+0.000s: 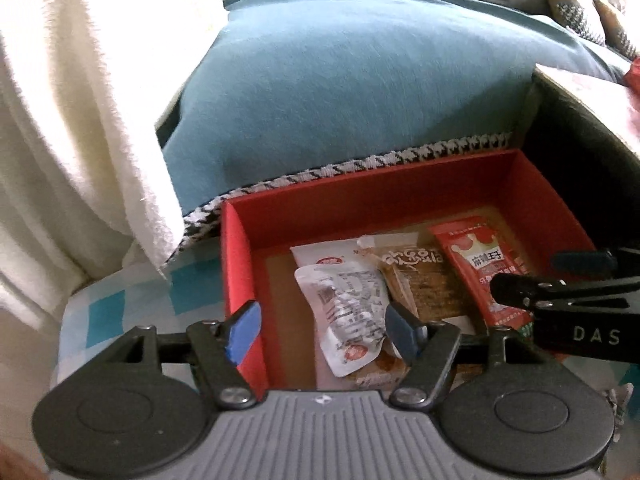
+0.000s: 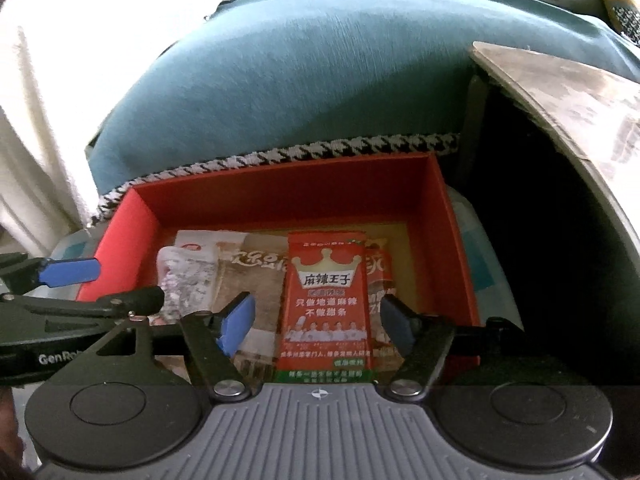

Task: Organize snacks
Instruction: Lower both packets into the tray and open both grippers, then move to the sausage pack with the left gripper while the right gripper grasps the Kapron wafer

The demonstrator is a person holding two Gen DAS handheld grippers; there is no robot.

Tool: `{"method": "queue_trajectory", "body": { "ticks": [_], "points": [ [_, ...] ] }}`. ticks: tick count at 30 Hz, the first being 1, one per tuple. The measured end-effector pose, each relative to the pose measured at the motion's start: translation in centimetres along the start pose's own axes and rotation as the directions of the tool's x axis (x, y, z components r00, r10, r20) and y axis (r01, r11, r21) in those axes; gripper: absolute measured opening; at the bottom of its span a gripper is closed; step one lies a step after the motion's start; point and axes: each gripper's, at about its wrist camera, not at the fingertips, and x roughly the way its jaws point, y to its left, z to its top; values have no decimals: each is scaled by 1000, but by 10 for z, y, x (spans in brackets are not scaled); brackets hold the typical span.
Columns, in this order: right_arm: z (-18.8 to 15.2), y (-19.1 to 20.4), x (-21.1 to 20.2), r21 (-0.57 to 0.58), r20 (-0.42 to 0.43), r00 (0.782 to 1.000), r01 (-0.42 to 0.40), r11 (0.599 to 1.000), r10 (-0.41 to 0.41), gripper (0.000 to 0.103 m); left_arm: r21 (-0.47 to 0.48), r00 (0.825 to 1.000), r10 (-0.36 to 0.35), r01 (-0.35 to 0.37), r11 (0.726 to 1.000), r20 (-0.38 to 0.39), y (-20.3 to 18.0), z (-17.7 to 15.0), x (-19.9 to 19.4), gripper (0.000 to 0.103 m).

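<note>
My left hand-held gripper (image 1: 320,330) hangs over the near left part of the red box (image 1: 236,264), jaws parted to a middling width with nothing pressed between them; its left pad sits about over the box's left wall, its right pad over the white snack packet (image 1: 352,312). My right hand-held gripper (image 2: 316,322) stands likewise apart over the middle of the box, and the red snack packet (image 2: 326,308) lies flat below the gap, untouched by either pad. The two tools are close neighbours: each pokes into the other's view from the side, so room between them is tight.

Inside the box the packets lie side by side on the floor: the white one with grey print to the left, a brown snack packet (image 1: 424,280) in the middle, the red one with a white crown and label on the right. The far part of the box floor is bare, and its right wall stands clear of the packets.

Beyond the far wall, a houndstooth-trimmed teal cushion (image 1: 360,92) rises just behind the box. A white blanket (image 1: 68,128) lies to the left.
</note>
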Motion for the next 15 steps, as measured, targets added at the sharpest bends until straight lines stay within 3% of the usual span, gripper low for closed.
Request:
{"method": "queue_trajectory", "body": {
  "ticks": [15],
  "points": [
    [-42, 15, -61, -14, 0, 1000, -23, 1000, 23, 82, -37, 996, -83, 82, 996, -36, 34, -54, -54, 63]
  ]
}}
